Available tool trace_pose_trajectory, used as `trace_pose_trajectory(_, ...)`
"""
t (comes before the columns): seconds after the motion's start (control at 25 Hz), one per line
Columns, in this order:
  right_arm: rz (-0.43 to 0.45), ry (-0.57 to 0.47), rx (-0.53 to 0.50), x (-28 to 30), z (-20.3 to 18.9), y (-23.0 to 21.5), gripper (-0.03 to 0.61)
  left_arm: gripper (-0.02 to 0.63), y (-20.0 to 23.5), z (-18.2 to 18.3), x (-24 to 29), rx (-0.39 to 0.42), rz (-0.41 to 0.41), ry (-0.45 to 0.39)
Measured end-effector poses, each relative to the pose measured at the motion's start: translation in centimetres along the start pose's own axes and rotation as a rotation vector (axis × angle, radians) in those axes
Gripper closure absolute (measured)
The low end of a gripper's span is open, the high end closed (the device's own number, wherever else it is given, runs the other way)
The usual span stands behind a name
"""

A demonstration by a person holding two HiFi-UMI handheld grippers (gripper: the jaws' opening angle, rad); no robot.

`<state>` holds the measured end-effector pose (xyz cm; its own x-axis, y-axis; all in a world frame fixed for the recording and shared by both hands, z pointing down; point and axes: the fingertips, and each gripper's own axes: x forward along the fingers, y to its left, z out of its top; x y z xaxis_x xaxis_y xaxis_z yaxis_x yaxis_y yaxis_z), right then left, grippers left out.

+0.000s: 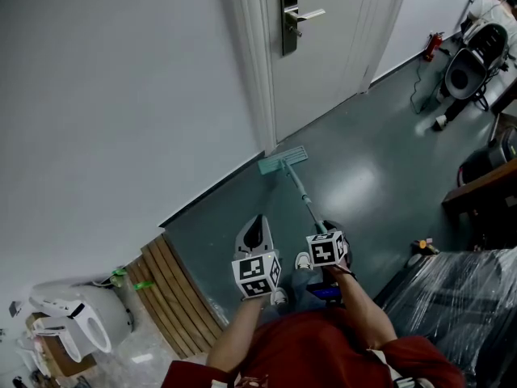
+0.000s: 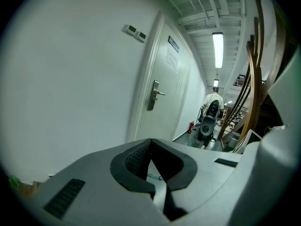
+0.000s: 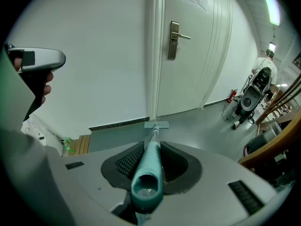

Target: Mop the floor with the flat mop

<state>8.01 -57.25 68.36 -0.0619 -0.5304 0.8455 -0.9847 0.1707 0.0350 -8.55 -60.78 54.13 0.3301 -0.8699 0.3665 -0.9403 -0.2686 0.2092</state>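
The flat mop has a teal head [image 1: 283, 160] lying on the grey floor at the foot of the white door frame. Its thin pole [image 1: 303, 192] slants back toward me. My right gripper [image 1: 323, 231] is shut on the teal handle [image 3: 148, 175], which runs between the jaws toward the mop head [image 3: 156, 125]. My left gripper [image 1: 256, 231] hangs just left of the pole, apart from it. Its jaws [image 2: 151, 141] meet at the tips with nothing between them.
A white wall and a closed door [image 1: 323, 47] stand straight ahead. Wooden planks [image 1: 174, 297] lie at the left by the wall, with a white appliance [image 1: 73, 322] beyond them. A plastic-wrapped bulk [image 1: 460, 297] is at the right, a wheeled machine [image 1: 472, 63] far right, and a person [image 2: 214, 100] down the corridor.
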Motion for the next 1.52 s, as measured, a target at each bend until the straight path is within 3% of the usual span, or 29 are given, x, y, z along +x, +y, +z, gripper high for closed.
trace_pose_trajectory(0.8,-0.011,-0.010,0.008,-2.3,-2.8,2.2,0.460,0.598,0.2,-0.8,-5.3,0.013,-0.019,-0.026)
trace_pose_trajectory(1.52,-0.057,-0.020,0.019,-9.7,-11.0,6.6,0.460,0.598,-1.4,-4.2,-15.6,0.011,-0.107,-0.051)
